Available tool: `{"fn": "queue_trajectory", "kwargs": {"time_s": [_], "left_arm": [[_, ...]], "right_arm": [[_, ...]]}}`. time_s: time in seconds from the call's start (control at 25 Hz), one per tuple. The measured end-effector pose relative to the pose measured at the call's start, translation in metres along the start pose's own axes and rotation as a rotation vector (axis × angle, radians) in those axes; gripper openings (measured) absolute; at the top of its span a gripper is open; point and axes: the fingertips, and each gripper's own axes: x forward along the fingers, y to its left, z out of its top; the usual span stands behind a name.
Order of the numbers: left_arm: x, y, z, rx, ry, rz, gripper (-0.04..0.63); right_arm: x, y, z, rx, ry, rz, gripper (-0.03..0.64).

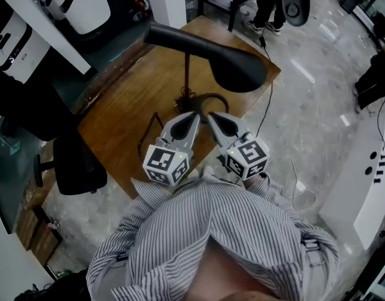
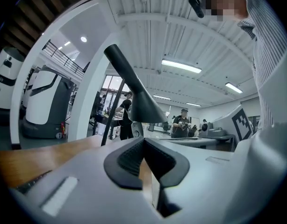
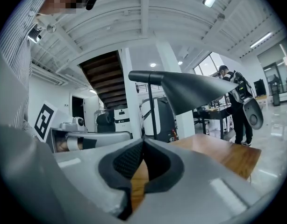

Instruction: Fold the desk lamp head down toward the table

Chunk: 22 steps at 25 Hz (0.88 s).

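The lamp is the only one, and it stands mid-frame on the single wooden table. Its one black shade is held high on a thin stem and reaches toward the upper right. One dark cord runs off the table's right edge.

Two claws sit at lower centre, each with one marker cube. The left claw has its jaws pressed together with nothing between them, and the shade rises beyond it. The right claw is also fully closed and empty, with the shade above and past it. Both tips point at the lamp's foot and sit close together just short of it; whether they touch it cannot be told.
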Motion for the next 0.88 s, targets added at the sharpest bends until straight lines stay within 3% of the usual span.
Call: {"fn": "queue_trajectory", "kwargs": {"time_s": [0.88], "left_arm": [[0.0029, -0.0039, -0.0077, -0.041, 0.019, -0.036, 0.005]], "right_arm": [[-0.0002, -0.0041, 0.0011, 0.012, 0.008, -0.002, 0.002]]}}
